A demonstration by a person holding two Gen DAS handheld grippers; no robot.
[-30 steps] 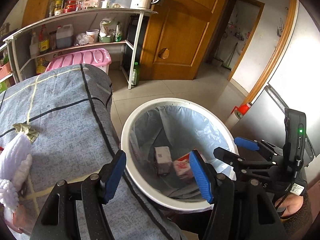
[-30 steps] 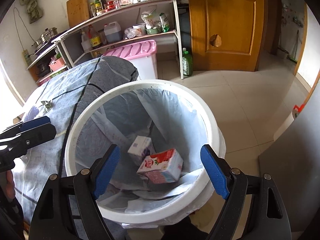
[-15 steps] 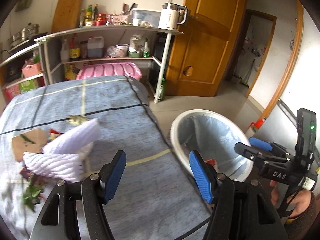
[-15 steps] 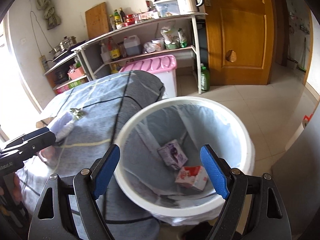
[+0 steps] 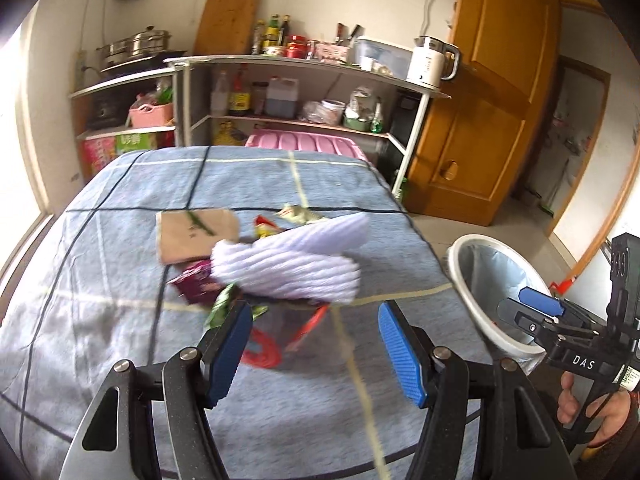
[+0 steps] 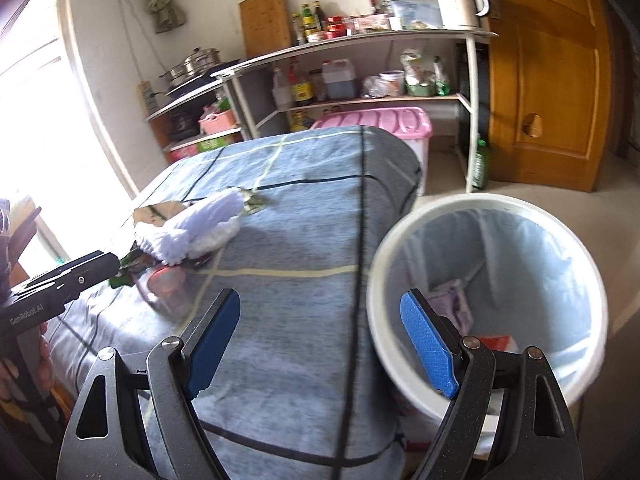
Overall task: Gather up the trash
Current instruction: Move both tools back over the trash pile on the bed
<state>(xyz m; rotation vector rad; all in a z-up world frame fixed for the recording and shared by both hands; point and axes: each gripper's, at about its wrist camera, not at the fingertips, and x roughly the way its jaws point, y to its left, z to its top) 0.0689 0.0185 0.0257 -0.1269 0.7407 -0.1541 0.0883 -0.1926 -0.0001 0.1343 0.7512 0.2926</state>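
Blue checked cloth (image 5: 120,264) covers the whole table, and the trash sits in a messy pile near the middle of it: a torn bit of brown cardboard (image 5: 192,236), a dark pink wrapper (image 5: 194,286), some green scraps (image 5: 224,304) and a clear plastic packet with red print (image 5: 280,336), with a fluffy white-lilac chenille mitt (image 5: 288,264) lying across the top of the lot. The left gripper (image 5: 316,354) has its blue pads spread apart with nothing between them, hanging just short of the clear packet. The right gripper (image 6: 320,340) is spread wide too, also empty, and sits over the table edge right beside the white bin (image 6: 384,248). The bin stands on the floor against the table's side, lined with a pale bag, and there's a purple carton (image 6: 452,300) and a red-and-white carton (image 6: 496,342) already down in it. A bit blurry overall, so the smaller scraps are hard to name
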